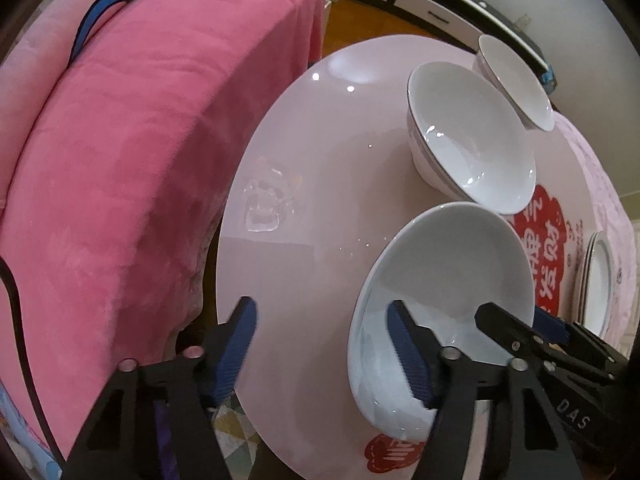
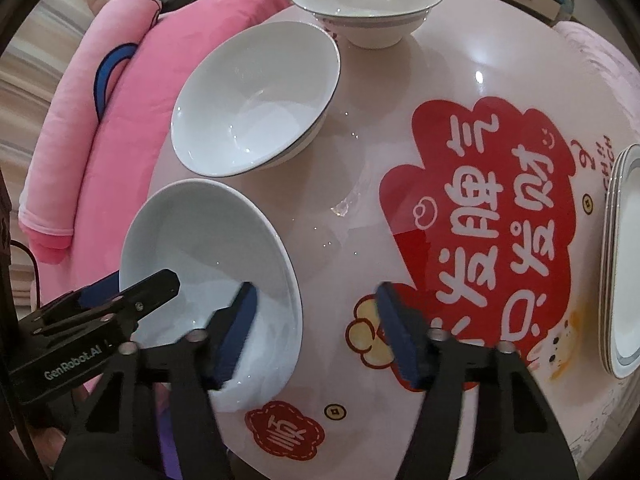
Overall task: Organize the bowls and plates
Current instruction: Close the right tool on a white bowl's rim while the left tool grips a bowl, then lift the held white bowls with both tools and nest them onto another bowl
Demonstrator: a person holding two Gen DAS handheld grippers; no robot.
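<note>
The nearest bowl (image 2: 208, 272) is sitting on the pink worktop (image 1: 304, 208) close to its near edge, with a second bowl (image 2: 256, 100) just behind it and a third bowl (image 2: 366, 0) at the far side. A stack of plates (image 2: 626, 264) is resting well apart at the right edge.

The left claw (image 1: 324, 360) is straddling one side of the nearest bowl's rim, one finger inside, the other outside over the bare worktop. The right claw (image 2: 316, 332) is doing the same on the opposite side. Both are standing about half open, and neither pad looks to be pressing on the rim, so nothing is being held yet.

The bowl is glazed ceramic: probably stiff, fairly heavy, slick and liable to chip. Pinching the rim wall squarely from both sides seems the safest hold, since a shallow grip could be slipping off the glaze.

The left wrist view is showing the pink sofa cover (image 1: 140, 160) beside the worktop and the dark gap between them. The right wrist view is showing the red printed sign (image 2: 488, 216) and the plates far more fully.
</note>
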